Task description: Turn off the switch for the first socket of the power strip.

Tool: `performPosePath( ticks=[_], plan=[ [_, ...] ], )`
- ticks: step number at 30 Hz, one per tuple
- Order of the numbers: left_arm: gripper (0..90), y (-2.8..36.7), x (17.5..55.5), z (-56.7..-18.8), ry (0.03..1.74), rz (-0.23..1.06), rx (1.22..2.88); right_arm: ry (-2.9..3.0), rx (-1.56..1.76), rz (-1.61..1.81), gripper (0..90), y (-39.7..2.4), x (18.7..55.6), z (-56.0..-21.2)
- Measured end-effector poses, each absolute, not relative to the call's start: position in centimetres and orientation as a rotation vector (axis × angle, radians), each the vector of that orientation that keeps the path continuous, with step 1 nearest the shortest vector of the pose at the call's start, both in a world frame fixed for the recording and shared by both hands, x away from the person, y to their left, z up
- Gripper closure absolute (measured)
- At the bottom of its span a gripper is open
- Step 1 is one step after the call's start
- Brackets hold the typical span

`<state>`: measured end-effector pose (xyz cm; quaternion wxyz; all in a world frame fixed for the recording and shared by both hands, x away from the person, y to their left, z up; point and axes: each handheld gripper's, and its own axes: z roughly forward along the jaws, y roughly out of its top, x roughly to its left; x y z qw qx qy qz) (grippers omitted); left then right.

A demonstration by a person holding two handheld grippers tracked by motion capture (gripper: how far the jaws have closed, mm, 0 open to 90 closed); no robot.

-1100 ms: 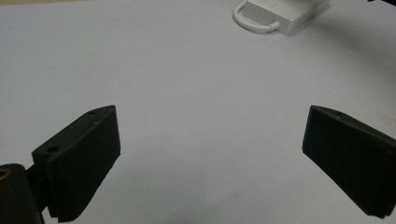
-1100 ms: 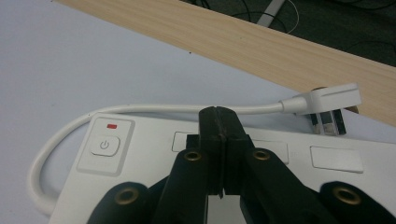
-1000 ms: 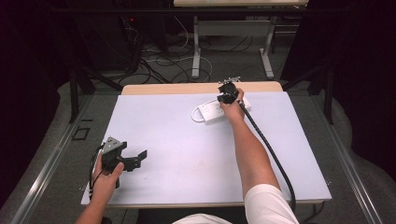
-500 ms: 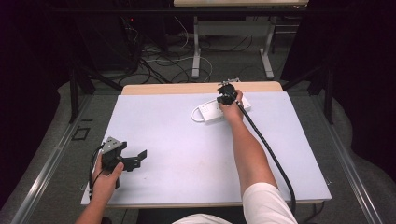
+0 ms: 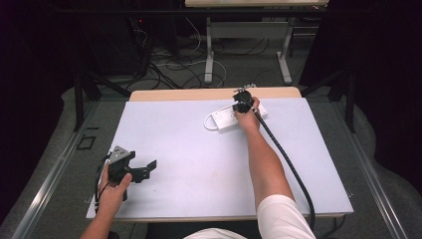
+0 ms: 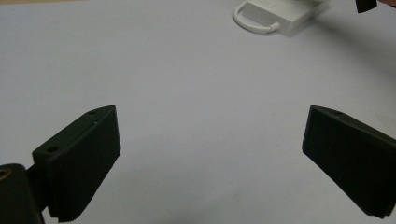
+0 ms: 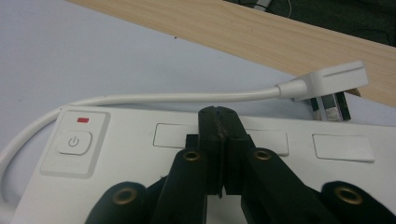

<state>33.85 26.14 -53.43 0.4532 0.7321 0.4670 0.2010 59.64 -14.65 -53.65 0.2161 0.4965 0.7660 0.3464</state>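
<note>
A white power strip [image 5: 223,120] lies at the far side of the table, its cable looping round to a white plug [image 7: 327,81] behind it. My right gripper [image 5: 244,102] is over the strip. In the right gripper view the right gripper [image 7: 218,114] is shut with nothing between the jaws, its tips over the strip's top face [image 7: 327,182] between two socket covers. The power button [image 7: 74,142] is to the left of the tips. My left gripper [image 5: 145,170] is held low at the near left, open and empty [image 6: 212,112], far from the strip [image 6: 285,16].
The white table top [image 5: 189,159] has a wooden strip [image 5: 199,93] along its far edge. Cables and table legs [image 5: 209,55] are on the floor beyond. The right gripper's black cable [image 5: 288,164] trails back along the forearm.
</note>
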Motion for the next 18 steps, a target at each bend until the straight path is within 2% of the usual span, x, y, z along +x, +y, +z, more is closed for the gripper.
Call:
performPosePath(
  ticks=[18],
  plan=[
    [4.2, 26.07, 33.89, -53.47, 1.153, 0.493, 1.811, 2.115, 1.382, 0.996, 89.6, -14.69, 59.62, -53.58]
  ],
)
